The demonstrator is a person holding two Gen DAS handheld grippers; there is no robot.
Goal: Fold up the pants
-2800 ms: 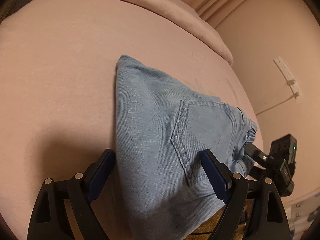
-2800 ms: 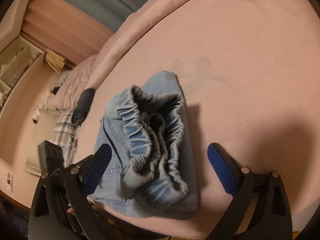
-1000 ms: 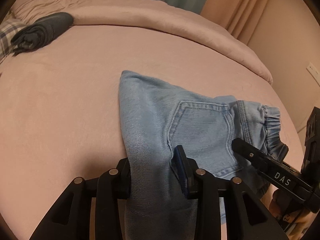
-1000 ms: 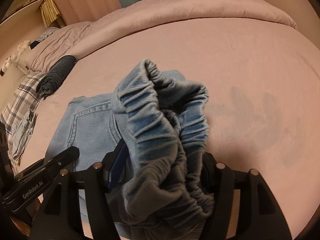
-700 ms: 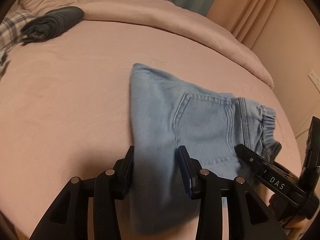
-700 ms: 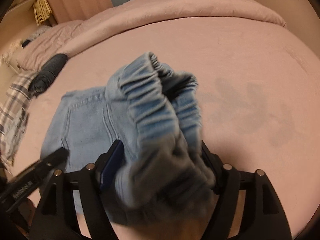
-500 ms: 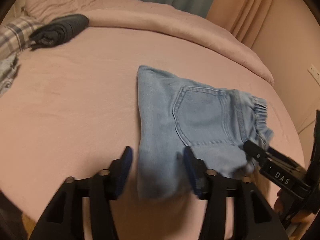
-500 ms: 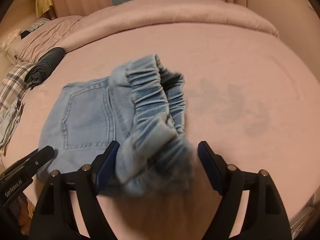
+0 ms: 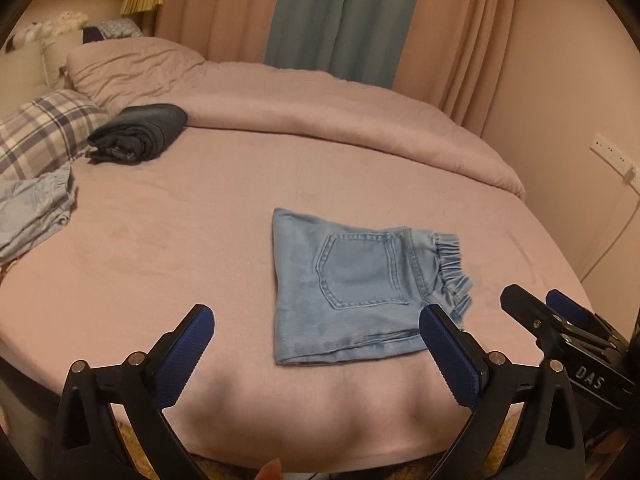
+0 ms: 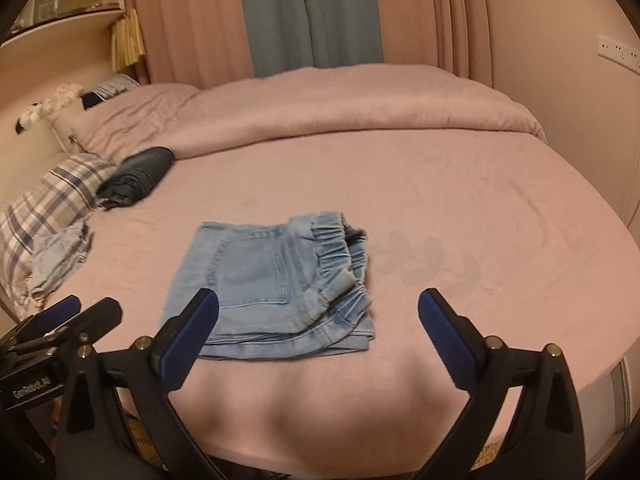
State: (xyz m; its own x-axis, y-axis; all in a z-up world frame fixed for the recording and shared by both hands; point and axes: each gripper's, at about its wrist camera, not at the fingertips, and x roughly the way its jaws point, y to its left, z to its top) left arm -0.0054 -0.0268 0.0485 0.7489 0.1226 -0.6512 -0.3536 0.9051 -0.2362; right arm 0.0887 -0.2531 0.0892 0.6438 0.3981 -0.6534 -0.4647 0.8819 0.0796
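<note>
Denim pants (image 9: pixel 352 284) lay folded into a compact square on the bed (image 9: pixel 200 216). Both grippers, left (image 9: pixel 316 352) and right (image 10: pixel 318 336), had just been opening and stood wide, empty. Folding looked finished.

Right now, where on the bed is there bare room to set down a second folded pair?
Bare sheet lies right of the folded jeans, out to the bed edge, and left of them toward the bunched blue cloth. It is crowded at the head: dark rolled garment, plaid pillow, folded-back duvet.
</note>
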